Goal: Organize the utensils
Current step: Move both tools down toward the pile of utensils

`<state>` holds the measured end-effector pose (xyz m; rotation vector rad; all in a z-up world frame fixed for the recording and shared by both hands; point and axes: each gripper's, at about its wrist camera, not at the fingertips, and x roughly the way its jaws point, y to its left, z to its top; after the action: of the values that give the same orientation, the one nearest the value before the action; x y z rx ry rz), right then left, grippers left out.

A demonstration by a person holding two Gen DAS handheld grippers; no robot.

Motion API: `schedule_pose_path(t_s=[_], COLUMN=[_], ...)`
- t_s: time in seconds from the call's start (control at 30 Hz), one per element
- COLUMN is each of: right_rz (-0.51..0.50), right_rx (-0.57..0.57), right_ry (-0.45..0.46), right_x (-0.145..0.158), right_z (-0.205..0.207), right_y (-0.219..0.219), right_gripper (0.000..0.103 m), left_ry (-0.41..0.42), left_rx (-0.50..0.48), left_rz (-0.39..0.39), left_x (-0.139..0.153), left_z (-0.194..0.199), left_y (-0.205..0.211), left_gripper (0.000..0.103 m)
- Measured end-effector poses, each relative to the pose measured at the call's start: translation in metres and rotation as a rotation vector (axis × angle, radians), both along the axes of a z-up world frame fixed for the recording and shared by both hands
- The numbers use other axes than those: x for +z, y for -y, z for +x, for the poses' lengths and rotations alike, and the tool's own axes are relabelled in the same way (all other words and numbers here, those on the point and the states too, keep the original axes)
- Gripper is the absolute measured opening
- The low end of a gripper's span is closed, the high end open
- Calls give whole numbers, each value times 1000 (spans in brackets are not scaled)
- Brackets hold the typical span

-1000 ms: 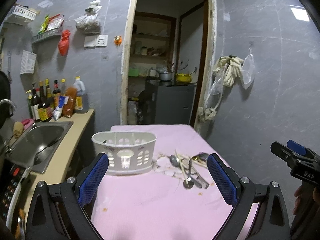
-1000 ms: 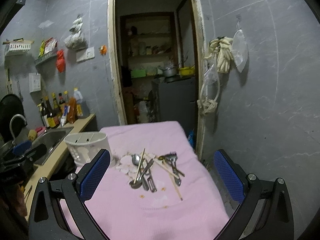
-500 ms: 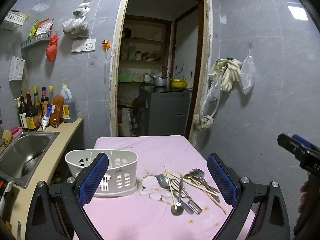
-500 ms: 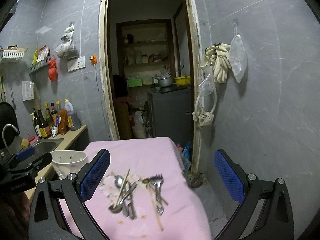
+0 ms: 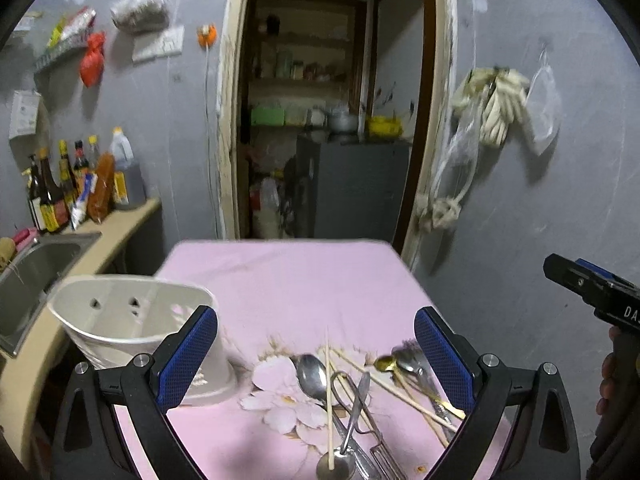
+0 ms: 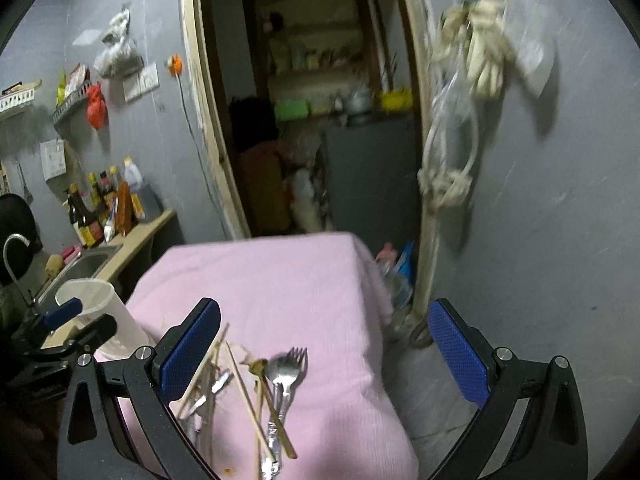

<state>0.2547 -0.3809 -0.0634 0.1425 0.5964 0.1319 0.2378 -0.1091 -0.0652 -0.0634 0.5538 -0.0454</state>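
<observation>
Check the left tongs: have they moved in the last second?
Yes. The left tongs have swung right and dipped: the pale slotted plastic utensil basket slid leftward in their view, and the grey wooden doorway looms larger, so they also advanced.

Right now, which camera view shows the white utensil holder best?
The left wrist view: the white utensil holder shows its open rim, inner wall and holes, with only its lower right corner behind a claw finger. The right wrist view gives only its blurred rim and side.
</observation>
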Motion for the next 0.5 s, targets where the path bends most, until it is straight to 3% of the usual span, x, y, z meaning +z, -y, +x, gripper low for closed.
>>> schedule_pose_path(t_s=[0.23, 0.4, 0.5], right_rz=[57, 113, 168], right_rx=[109, 172, 209], right_ry=[-123, -229, -288], right_x=[-63, -107, -131], right_z=[40, 62, 75], right_y=[-3, -14, -21], right_gripper=[100, 71, 64], left_ry=[-143, -221, -269], left_rx=[27, 55, 64], left_rz=[-8, -12, -23], left_x=[-52, -84, -99], left_z=[35, 54, 65], left_y=[7, 5, 3], left_gripper=[99, 93, 86])
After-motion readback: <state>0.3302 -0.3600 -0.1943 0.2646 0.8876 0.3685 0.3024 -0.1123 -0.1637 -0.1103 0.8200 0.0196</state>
